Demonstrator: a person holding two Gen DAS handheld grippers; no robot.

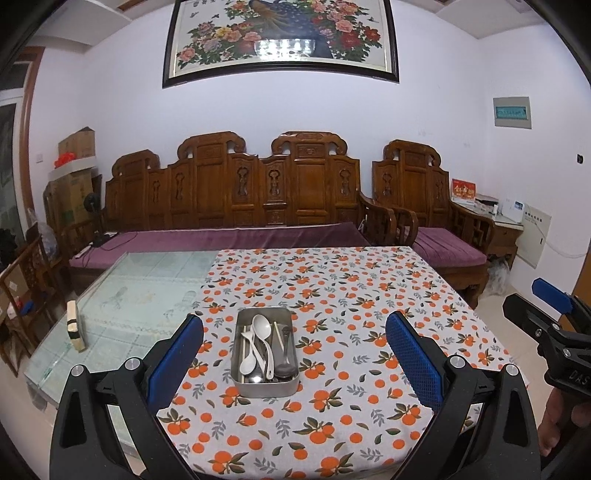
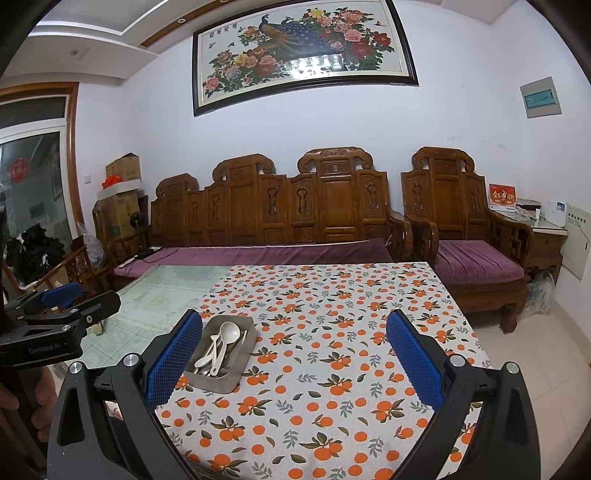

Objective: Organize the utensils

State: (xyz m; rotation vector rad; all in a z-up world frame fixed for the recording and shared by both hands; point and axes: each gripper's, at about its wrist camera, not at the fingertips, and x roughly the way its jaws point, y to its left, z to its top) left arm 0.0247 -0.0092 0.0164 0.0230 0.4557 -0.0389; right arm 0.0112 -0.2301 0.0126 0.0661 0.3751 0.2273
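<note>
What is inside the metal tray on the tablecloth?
The metal tray holds white plastic spoons, pale chopsticks and dark-handled utensils. Whatever lies beneath them is covered.

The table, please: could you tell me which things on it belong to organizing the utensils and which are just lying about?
Job: metal tray, white spoons, chopsticks, dark spoon.
Lying about: tablecloth, cream block on the glass top.

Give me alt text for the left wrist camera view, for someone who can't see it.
A metal tray of white spoons, chopsticks and dark utensils sits on an orange-print tablecloth, centred between the open blue-padded fingers of the left gripper. The right gripper hangs at the right edge. Behind the table stands a carved wooden sofa under a peacock painting.
</note>
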